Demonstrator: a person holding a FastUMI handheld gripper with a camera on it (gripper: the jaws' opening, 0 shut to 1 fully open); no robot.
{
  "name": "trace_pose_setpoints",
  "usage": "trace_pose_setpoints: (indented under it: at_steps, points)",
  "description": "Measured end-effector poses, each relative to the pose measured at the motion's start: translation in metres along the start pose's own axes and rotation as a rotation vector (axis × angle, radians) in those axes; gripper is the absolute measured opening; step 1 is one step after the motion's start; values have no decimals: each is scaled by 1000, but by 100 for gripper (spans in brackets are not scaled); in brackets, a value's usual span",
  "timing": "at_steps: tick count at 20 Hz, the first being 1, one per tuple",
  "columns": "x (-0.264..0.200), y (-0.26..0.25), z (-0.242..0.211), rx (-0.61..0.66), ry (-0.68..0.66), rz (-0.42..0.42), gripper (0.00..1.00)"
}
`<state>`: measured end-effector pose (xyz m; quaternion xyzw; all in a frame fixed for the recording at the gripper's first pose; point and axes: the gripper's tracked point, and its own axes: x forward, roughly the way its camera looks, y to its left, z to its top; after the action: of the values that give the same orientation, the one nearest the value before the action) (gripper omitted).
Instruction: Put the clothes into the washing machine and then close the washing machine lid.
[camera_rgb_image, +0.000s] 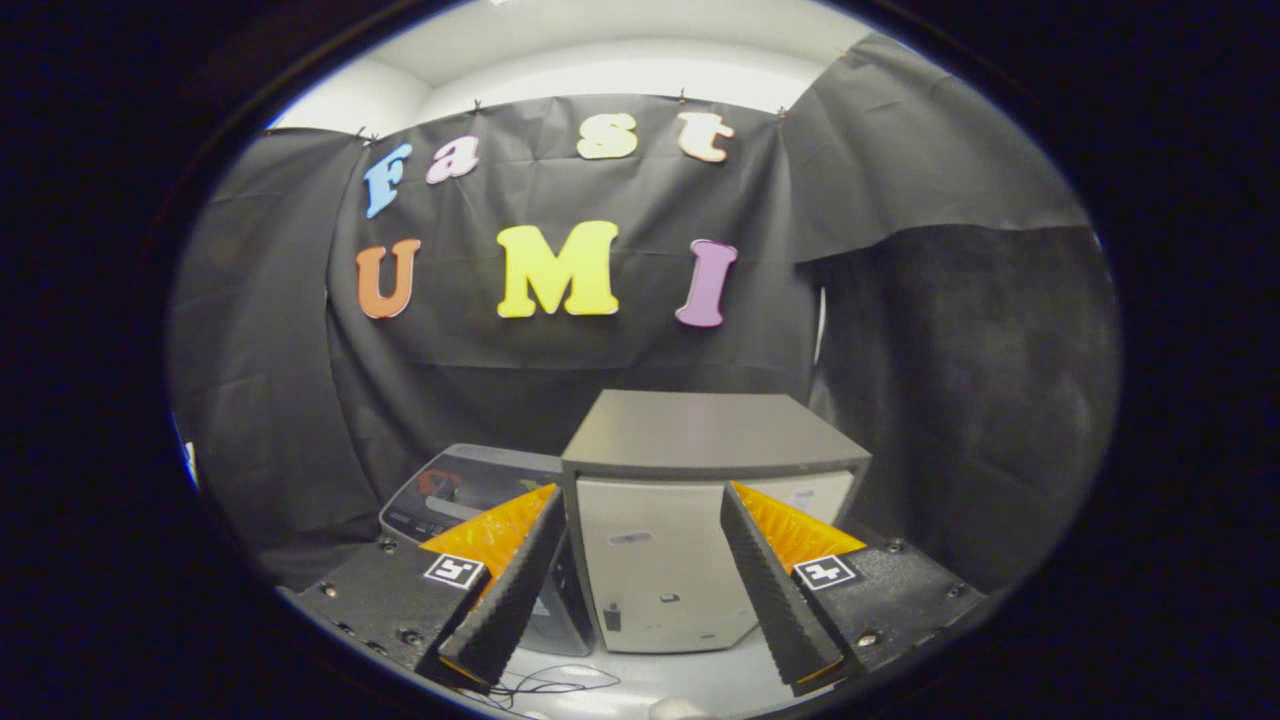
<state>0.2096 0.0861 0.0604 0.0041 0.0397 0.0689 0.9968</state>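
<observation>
On a pale desk (700, 680) inside a booth hung with black cloth (560, 370), a small box-shaped toy washing machine with a light grey front and a dark grey flat top (690, 530) stands upright just ahead of the gripper (645, 585). The gripper's jaws are spread wide and hold nothing; the machine's front panel shows in the gap between the two fingers (510, 590), apart from both. The machine's front faces the camera, turned slightly so that a sliver of its right side shows, and its long axis runs vertically from desk to top. Its dark lid lies flat and shut over the body. A few small dark marks sit on the front panel, too small to read, and a faint label near the upper right corner of the front is likewise illegible.

Beside the machine, touching or nearly touching its left side, a low dark grey slab with a sloping glossy face (470, 490) lies tilted toward the camera; the printing on it is too blurred to make out. Each finger mount carries a small square black-and-white marker tag (455, 571). A thin black cable (545, 685) loops on the desk beneath the left finger. Behind the cloth, a white wall and ceiling (620, 60) are visible.
</observation>
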Motion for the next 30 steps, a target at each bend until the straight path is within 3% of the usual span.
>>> trace_pose_setpoints:
  at_steps: [10,16,30]
  points:
    - [-119,-73,-69,-19,31,-23,98]
    - [-137,-104,-72,23,31,-48,98]
    - [-146,-125,-73,25,45,-49,98]
